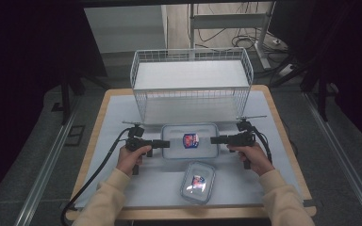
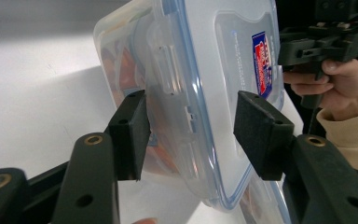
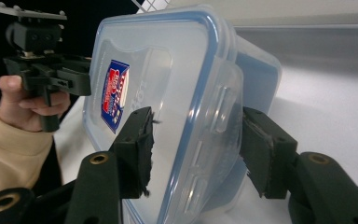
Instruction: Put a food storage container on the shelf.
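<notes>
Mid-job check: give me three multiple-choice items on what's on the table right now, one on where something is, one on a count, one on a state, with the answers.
1. Where does the wire basket stand?
A. At the far side of the table, beyond the containers
B. At the near edge, by the person's sleeves
C. On the floor left of the table

2. How many lidded clear containers are on the table?
A. One
B. Two
C. Four

3. How is the larger container placed with respect to the grippers?
A. It hangs from one gripper above the basket
B. It lies between them, one at each short end
C. It lies in the basket, away from both

Answers:
1 A, the high view shows the basket behind both containers.
2 B, the larger container and the smaller container nearer the person.
3 B, the left gripper and the right gripper straddle its end latches.
</notes>
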Demonstrator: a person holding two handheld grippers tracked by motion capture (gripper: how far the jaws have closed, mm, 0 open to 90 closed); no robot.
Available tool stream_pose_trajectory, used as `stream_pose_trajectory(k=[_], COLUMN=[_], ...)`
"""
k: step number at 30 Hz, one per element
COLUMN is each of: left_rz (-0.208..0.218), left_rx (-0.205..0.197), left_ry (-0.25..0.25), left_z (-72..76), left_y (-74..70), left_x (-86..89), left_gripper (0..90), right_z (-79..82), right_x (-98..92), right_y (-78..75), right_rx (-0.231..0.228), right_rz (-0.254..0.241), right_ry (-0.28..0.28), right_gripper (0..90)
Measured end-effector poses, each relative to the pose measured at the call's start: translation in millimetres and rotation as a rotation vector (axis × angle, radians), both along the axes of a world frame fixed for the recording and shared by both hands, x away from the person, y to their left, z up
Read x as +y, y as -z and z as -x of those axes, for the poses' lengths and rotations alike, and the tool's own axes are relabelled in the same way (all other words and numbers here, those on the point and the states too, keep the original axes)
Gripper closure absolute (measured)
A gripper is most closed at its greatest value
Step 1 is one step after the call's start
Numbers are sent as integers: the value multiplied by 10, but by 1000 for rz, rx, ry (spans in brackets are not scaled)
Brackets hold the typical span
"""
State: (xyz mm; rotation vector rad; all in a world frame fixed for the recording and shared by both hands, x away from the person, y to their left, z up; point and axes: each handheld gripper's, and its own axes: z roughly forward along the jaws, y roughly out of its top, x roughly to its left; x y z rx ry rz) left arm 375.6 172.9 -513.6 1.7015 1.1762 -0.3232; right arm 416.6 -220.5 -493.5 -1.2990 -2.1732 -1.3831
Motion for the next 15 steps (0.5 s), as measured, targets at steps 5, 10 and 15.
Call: stream_pose_trajectory(k=[5,10,15], left_rz=[10,24,20], left_rx=[2,5,11], left_ry=[6,7,-1], left_z=[-22,-31,-28], left_y=[14,28,20], left_x=[14,32,28], left_gripper=[472,490,492], right_z=[-9,-13,-15], right_x=[-3,-5,0], right_y=[5,7,6], right_rx=[9,12,19], right_rz=[-6,-10,-11], right_ry=[5,7,18], right_gripper=[468,472,475])
